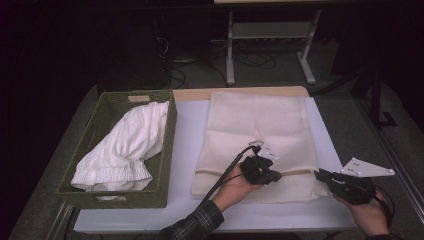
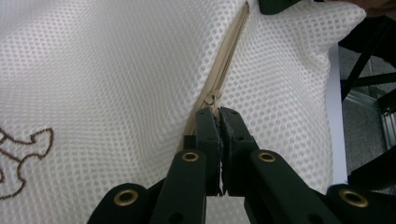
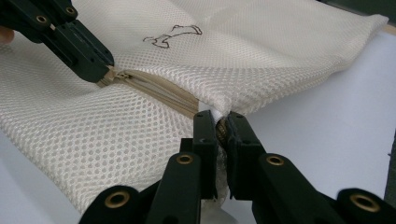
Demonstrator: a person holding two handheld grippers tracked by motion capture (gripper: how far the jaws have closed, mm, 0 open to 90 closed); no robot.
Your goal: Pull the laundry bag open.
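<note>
Table (image 1: 150,212): basket (image 1: 95,197) in high view; left gripper (image 2: 219,112) clamps zipper pull (image 2: 212,99).

High view dim and slightly soft, surroundings near black, worktop (image 1: 185,125) lit apparently from above; both gripper views bright, mesh crisp mid-frame, near jaws blurred, faint edge distortion.

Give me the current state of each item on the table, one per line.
Mesh laundry bag: lying flat, zipper partly open.
Zipper pull: pinched by the left gripper.
Left gripper: shut on zipper pull.
Right gripper: shut on the bag's edge at the zipper's end.
Green woven basket: holds a crumpled white garment.
</note>
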